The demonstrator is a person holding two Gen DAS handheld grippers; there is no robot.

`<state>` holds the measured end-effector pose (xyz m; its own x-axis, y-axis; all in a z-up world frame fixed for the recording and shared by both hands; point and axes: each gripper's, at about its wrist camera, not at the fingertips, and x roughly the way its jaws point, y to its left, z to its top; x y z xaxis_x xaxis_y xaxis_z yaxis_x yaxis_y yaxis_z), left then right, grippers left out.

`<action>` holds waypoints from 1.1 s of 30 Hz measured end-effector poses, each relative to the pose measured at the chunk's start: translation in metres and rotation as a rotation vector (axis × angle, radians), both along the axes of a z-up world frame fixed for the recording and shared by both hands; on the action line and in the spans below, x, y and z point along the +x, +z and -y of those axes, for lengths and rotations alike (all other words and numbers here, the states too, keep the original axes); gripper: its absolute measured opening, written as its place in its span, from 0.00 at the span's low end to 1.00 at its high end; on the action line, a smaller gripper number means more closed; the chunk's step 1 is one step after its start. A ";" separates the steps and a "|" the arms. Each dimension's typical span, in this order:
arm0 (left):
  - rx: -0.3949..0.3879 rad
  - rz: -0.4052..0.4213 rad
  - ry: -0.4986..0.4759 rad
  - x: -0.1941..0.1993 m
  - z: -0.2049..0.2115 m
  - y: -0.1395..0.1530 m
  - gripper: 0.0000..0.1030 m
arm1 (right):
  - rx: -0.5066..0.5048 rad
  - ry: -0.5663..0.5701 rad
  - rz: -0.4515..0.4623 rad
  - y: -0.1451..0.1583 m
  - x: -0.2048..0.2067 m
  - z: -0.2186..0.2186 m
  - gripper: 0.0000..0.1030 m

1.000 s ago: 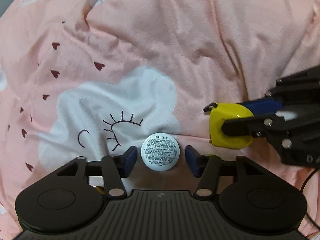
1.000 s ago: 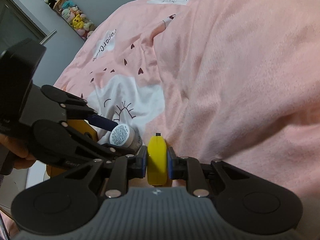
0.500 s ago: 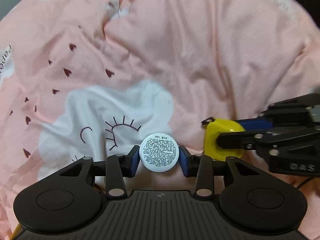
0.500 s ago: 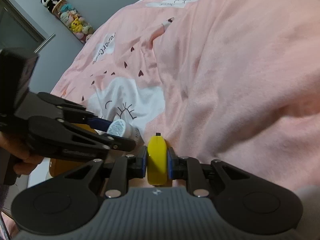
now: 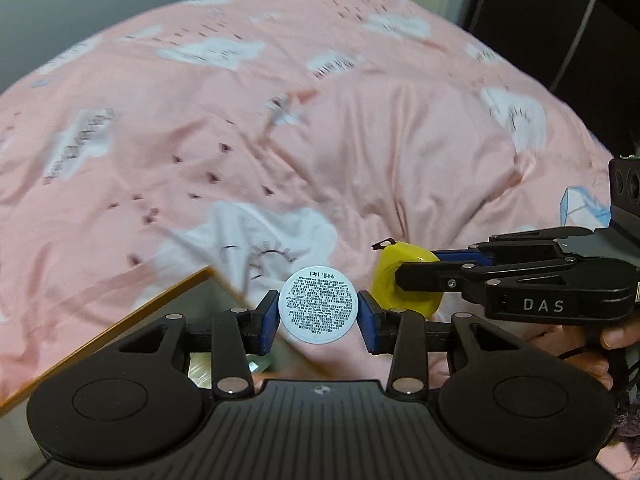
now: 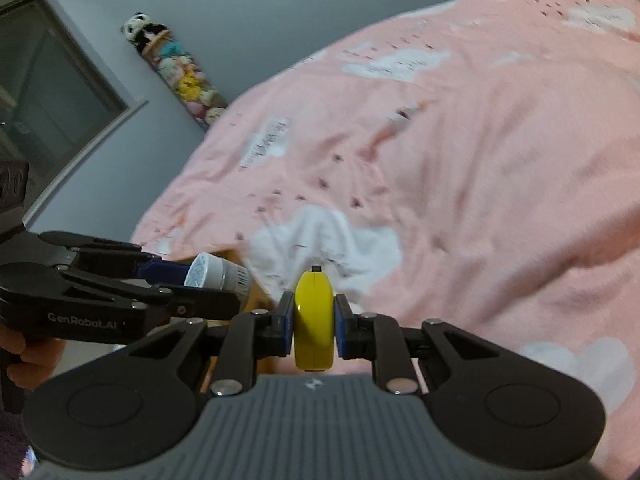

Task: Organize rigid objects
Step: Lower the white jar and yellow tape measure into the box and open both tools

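Note:
My left gripper [image 5: 318, 318] is shut on a small white round jar [image 5: 318, 304] with a printed label on its end, held off the pink bedspread [image 5: 360, 128]. The jar also shows in the right wrist view [image 6: 218, 276], held in the left gripper [image 6: 188, 280]. My right gripper [image 6: 314, 322] is shut on a yellow tape measure [image 6: 314, 316], held edge-on above the bed. In the left wrist view the tape measure [image 5: 404, 280] and right gripper [image 5: 424, 268] sit just right of the jar.
An orange-rimmed box [image 5: 132, 320] lies below the left gripper at the bed's near edge, its inside partly hidden. A grey wall, a door frame [image 6: 68, 120] and a hanging row of plush toys [image 6: 176, 72] stand left of the bed.
My left gripper closed on the jar and lifted it. Both grippers rose and pulled back from the bedspread, bringing the orange-rimmed box into view under the left one.

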<state>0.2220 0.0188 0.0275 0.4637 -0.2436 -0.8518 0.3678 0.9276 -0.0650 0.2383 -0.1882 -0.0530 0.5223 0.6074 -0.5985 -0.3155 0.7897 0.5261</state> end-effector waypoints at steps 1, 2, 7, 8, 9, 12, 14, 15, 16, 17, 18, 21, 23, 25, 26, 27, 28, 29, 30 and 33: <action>-0.002 0.009 0.019 -0.005 -0.008 0.005 0.45 | 0.012 0.014 0.006 0.005 -0.002 -0.004 0.18; -0.003 0.016 0.035 -0.011 -0.015 0.010 0.45 | 0.024 0.029 0.012 0.010 -0.003 -0.009 0.18; 0.032 0.027 0.173 -0.029 -0.063 0.021 0.45 | 0.052 0.119 0.037 0.031 -0.008 -0.043 0.18; 0.038 0.020 0.200 -0.032 -0.072 0.021 0.45 | 0.054 0.141 0.040 0.034 -0.009 -0.052 0.18; 0.044 0.016 0.222 -0.035 -0.081 0.019 0.45 | 0.056 0.162 0.040 0.036 -0.009 -0.061 0.18; 0.068 0.002 0.271 -0.042 -0.103 0.013 0.45 | 0.056 0.219 0.029 0.040 -0.010 -0.088 0.18; 0.080 -0.009 0.287 -0.046 -0.115 0.007 0.45 | 0.043 0.258 0.016 0.040 -0.007 -0.110 0.18; 0.092 -0.018 0.291 -0.047 -0.119 0.002 0.45 | 0.033 0.273 0.003 0.038 -0.006 -0.121 0.18; 0.105 -0.025 0.290 -0.049 -0.124 -0.001 0.45 | 0.019 0.286 -0.016 0.036 -0.003 -0.132 0.18; 0.121 -0.032 0.282 -0.050 -0.127 -0.006 0.45 | 0.004 0.295 -0.040 0.033 0.000 -0.144 0.18; 0.138 -0.039 0.277 -0.052 -0.129 -0.011 0.45 | -0.007 0.303 -0.059 0.029 0.003 -0.155 0.18; 0.178 -0.066 0.257 -0.050 -0.136 -0.027 0.45 | -0.026 0.318 -0.117 0.014 0.012 -0.183 0.18; 0.190 -0.083 0.253 -0.050 -0.142 -0.036 0.45 | -0.030 0.329 -0.151 0.005 0.019 -0.199 0.18; 0.197 -0.099 0.252 -0.051 -0.147 -0.043 0.45 | -0.047 0.329 -0.180 -0.004 0.025 -0.214 0.18; 0.202 -0.105 0.251 -0.050 -0.150 -0.045 0.45 | -0.055 0.326 -0.190 -0.008 0.028 -0.220 0.18; 0.206 -0.111 0.250 -0.049 -0.152 -0.048 0.45 | -0.063 0.323 -0.202 -0.012 0.032 -0.226 0.18; 0.210 -0.116 0.250 -0.047 -0.154 -0.051 0.45 | -0.065 0.321 -0.217 -0.016 0.035 -0.230 0.18; 0.213 -0.121 0.250 -0.047 -0.155 -0.053 0.45 | -0.065 0.320 -0.234 -0.020 0.038 -0.236 0.18; 0.214 -0.125 0.250 -0.047 -0.157 -0.054 0.45 | -0.062 0.319 -0.248 -0.024 0.041 -0.241 0.18; 0.205 -0.137 0.252 -0.045 -0.160 -0.059 0.45 | -0.055 0.326 -0.271 -0.031 0.045 -0.252 0.18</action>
<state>0.1766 0.1791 -0.0319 0.3650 0.0467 -0.9298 0.1268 0.9869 0.0993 0.2837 0.0638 -0.0842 0.1271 0.6778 -0.7242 -0.4092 0.7009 0.5842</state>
